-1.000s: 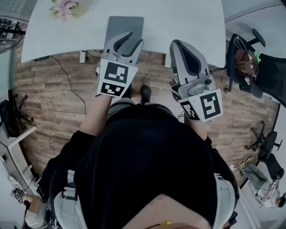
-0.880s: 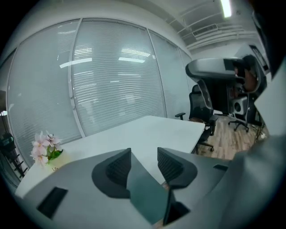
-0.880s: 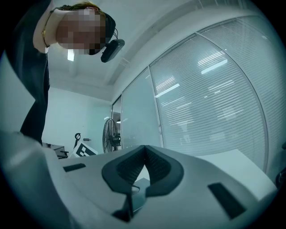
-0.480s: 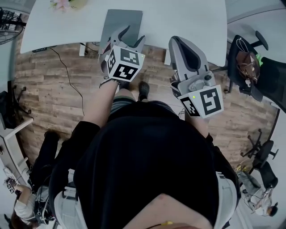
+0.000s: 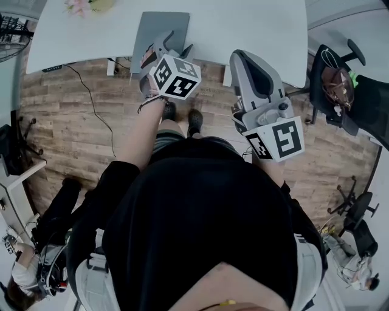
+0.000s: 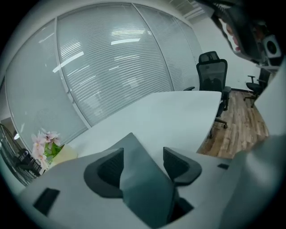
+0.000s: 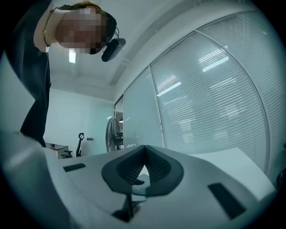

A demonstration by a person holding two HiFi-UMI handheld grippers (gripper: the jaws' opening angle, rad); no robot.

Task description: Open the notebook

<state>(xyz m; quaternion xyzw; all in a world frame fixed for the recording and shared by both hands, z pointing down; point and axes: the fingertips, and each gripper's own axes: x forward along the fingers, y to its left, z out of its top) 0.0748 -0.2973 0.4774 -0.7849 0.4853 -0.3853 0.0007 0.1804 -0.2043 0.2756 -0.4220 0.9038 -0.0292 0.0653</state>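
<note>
At 11 o'clock in the head view, flowers (image 5: pixel 80 5) sit on the far left end of the white table (image 5: pixel 243 24). Below the table's edge a cable (image 5: pixel 91 106) trails over the wood floor (image 5: pixel 73 140).

The notebook (image 5: pixel 155 27) comes next. It is grey and closed, and lies flat on the table just left of 12 o'clock, with its near end at the table's near edge. Our left gripper (image 5: pixel 178 42) tilts down over the notebook's near right part, its marker cube (image 5: pixel 174 77) turned up toward us.

In the left gripper view the jaws stand wide apart, and they have just been opening. A corner of the notebook (image 6: pixel 143 188) shows in the gap between them. As far as we can see, neither pad (image 6: pixel 105 170) presses on it, so nothing is clamped. In that view the flowers (image 6: pixel 44 143) sit at 9 o'clock, and window blinds (image 6: pixel 103 67) fill the wall behind the table.

At 1 o'clock in the head view, our right gripper (image 5: pixel 239 59) hangs by the table's near edge, well apart from the notebook. In the right gripper view its jaws (image 7: pixel 144 150) are together, tips touching, with nothing held between them. A fan (image 7: pixel 114 134) stands beyond them at 9 o'clock, and blinds cover the right side.

At 2 o'clock in the head view, a black chair (image 5: pixel 322 103) stands off the table's right end.
</note>
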